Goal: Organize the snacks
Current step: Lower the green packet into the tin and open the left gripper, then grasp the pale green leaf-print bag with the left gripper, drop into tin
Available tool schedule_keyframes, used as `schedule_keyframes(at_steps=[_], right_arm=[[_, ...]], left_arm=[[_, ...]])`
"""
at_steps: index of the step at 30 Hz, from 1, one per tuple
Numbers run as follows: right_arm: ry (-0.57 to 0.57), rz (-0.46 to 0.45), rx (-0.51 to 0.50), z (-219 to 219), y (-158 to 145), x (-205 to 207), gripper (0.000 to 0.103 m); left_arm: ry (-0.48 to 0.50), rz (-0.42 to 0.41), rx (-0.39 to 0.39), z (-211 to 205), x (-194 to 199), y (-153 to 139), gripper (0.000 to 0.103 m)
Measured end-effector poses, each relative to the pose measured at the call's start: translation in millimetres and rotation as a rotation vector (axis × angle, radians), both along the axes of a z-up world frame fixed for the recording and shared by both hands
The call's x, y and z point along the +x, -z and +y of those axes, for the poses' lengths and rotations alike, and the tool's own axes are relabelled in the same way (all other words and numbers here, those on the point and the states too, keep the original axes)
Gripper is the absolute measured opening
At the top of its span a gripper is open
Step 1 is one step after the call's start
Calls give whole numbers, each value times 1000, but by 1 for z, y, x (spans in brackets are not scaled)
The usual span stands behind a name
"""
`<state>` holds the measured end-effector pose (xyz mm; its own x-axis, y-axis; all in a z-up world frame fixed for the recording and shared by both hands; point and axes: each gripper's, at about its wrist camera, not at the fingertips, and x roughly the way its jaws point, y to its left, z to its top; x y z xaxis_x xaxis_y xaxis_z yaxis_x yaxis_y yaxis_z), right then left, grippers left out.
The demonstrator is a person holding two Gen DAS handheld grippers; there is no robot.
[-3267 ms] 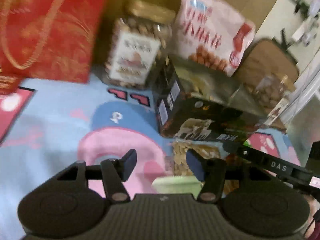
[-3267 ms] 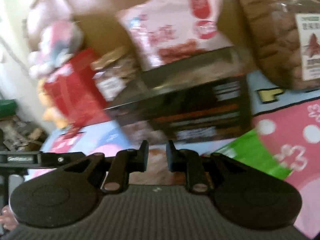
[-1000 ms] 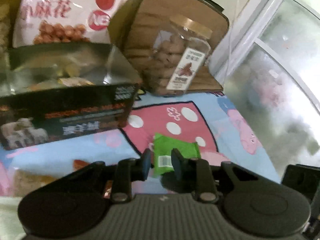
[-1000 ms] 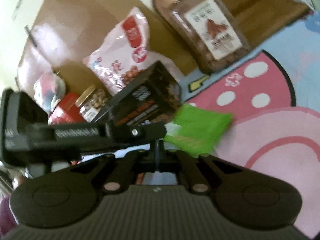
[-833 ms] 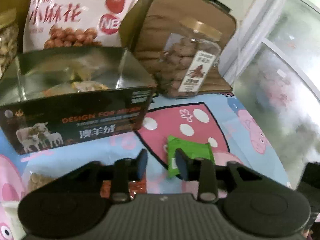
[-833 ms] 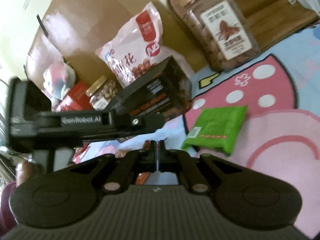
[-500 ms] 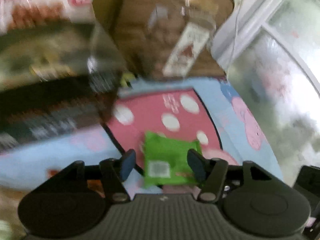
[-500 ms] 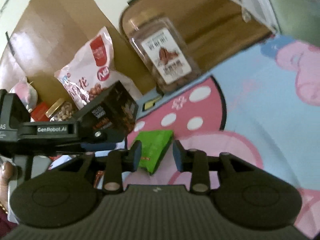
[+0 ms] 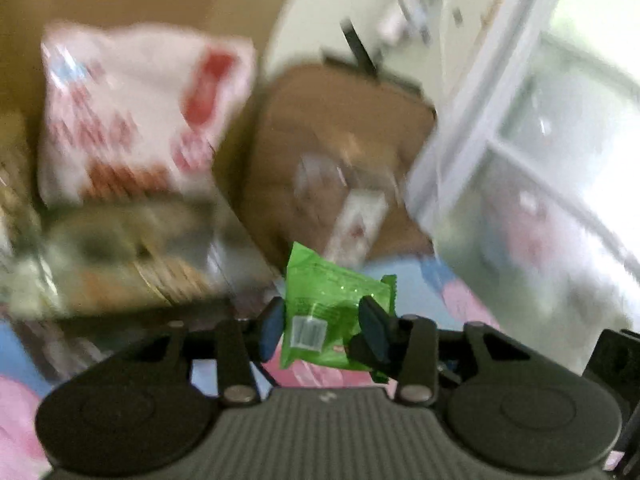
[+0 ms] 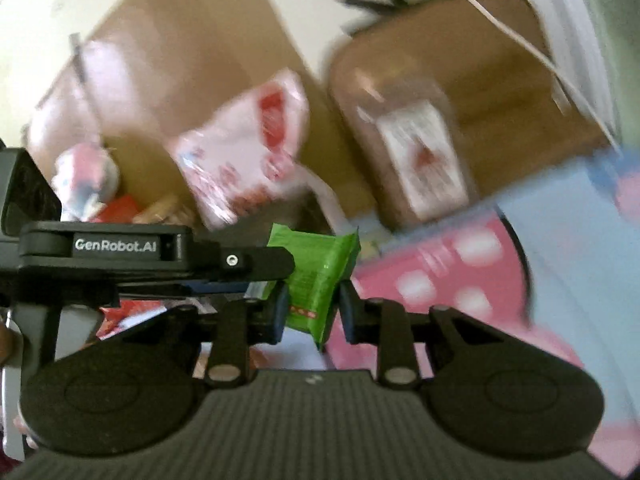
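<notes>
A small green snack packet (image 9: 328, 296) hangs in the air above the cartoon mat, gripped from two sides. My left gripper (image 9: 322, 328) has its jaws closing, and its blue pads press the packet's lower half with the barcode between them. In the right wrist view the same green packet (image 10: 320, 264) stands on edge between the pads of my right gripper (image 10: 313, 312), whose jaws are also closing on it. The left tool's black housing (image 10: 120, 248) crosses that view at the left. Both views are blurred by motion.
Behind the packet stand a pink-and-white snack bag (image 9: 132, 120), an open dark box (image 9: 132, 248) and a clear jar of nuts (image 9: 352, 200) against a brown cushion (image 9: 340, 120). A glass door (image 9: 540, 160) is at the right. The pink-and-blue mat (image 10: 460, 280) lies below.
Half a second ago both grippers stood open around the green packet lying on the mat. Both have now closed on it and lifted it off the mat.
</notes>
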<state>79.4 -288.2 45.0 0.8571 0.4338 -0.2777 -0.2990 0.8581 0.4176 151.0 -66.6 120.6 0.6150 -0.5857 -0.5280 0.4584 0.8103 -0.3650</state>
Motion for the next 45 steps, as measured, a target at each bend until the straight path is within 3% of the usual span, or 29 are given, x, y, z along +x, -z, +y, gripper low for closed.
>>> schedule_keyframes(at_steps=[4, 8, 10, 13, 16, 21, 25, 27, 29, 34, 36, 40, 45], right_arm=[[-55, -85, -63, 33, -23, 41, 30], [-63, -60, -167, 66, -13, 89, 34], [-30, -37, -180, 69, -4, 95, 36], [10, -41, -78, 51, 2, 80, 44], [29, -17, -16, 34, 1, 57, 44], [-100, 123, 86, 19, 28, 9, 43], [-252, 234, 125, 39, 42, -6, 39], [-321, 275, 145, 56, 44, -8, 40], [-378, 286, 130, 79, 43, -10, 41], [-432, 275, -15, 127, 38, -15, 41], [-417, 291, -63, 137, 41, -14, 41], [-451, 328, -50, 151, 48, -5, 40], [-432, 234, -95, 153, 35, -17, 35]], left_arm=[[-105, -20, -11, 28, 32, -7, 41], [-181, 15, 55, 32, 68, 14, 42], [-180, 29, 105, 32, 73, 21, 42], [-168, 12, 68, 48, 59, 21, 44], [-163, 1, 26, 78, 36, 18, 44], [-218, 29, 51, 141, -16, 33, 44], [-238, 162, -36, 181, -41, 54, 44], [-246, 181, -48, 187, -52, 62, 46], [-243, 197, -34, 185, -61, 70, 52], [-182, 240, -14, 170, -68, 83, 52], [-199, 227, 9, 168, -72, 86, 53], [-158, 269, -84, 165, -72, 97, 45], [-162, 162, -40, 155, -83, 72, 42]])
